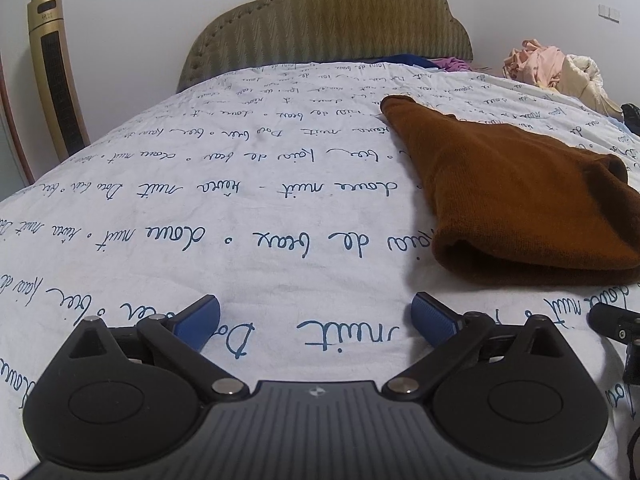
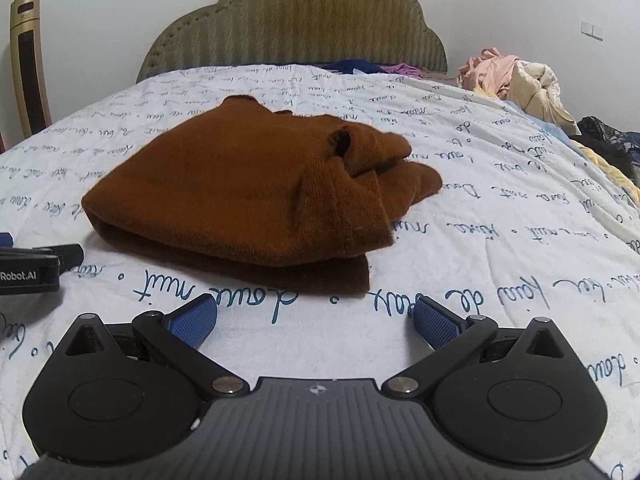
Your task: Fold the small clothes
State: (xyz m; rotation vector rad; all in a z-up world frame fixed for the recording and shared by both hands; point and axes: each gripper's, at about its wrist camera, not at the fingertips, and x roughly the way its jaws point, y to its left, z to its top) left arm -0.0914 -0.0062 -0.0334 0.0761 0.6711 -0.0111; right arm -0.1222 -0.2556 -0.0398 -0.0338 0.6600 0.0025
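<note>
Both claws stand released with nothing between their blue ribbed pads: the left gripper point(image 1: 316, 322) hangs over bare sheet, and the right gripper point(image 2: 316, 318) hangs just short of the near folded edge of the rust-brown knitted garment point(image 2: 248, 196). That garment lies folded on the white bedsheet printed with blue handwriting point(image 2: 500, 240), its thick rolled fold facing the right gripper and a loose sleeve or cuff bunched on top toward its far right side. From the left wrist view the garment point(image 1: 520, 192) lies off to the right of the left gripper, well apart from its pads. The likely trouble is that bunched sleeve: a pinch taken on the top layer alone could drag the fold open, and the soft knit may slump or slide on the sheet if lifted from one side only. Wide jaws could also catch sheet along with wool. Each gripper tilts downward toward the sheet, both facing the olive padded headboard point(image 2: 296, 20) beyond the garment.
</note>
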